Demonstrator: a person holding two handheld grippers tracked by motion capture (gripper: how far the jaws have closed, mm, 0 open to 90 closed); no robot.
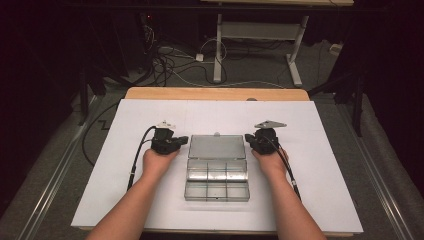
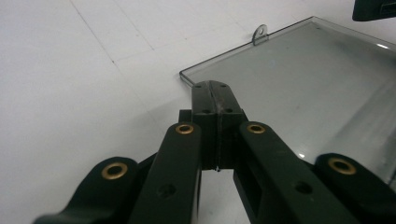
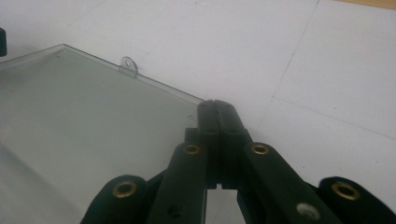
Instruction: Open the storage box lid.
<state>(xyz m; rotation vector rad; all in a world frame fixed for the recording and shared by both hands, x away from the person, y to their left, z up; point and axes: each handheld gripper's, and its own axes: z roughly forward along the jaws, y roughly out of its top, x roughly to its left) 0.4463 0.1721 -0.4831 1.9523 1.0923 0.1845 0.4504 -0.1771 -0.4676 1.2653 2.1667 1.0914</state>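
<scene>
A clear plastic compartment box (image 1: 217, 180) lies in the middle of the white sheet, its lid (image 1: 217, 146) folded open flat behind it. The compartments look empty. My left gripper (image 1: 182, 140) is shut, its tips (image 2: 215, 86) at the lid's (image 2: 303, 74) near left corner, with nothing seen between the jaws. My right gripper (image 1: 248, 138) is shut too, its tips (image 3: 214, 105) at the right corner of the lid (image 3: 84, 107). A small clear tab (image 2: 260, 33) sticks out from the lid's far edge (image 3: 128, 65).
A white sheet (image 1: 310, 190) covers the wooden table (image 1: 215, 93). Cables (image 1: 170, 65) trail on the floor beyond it, beside the white legs of another table (image 1: 218, 45). Metal rails run along both sides.
</scene>
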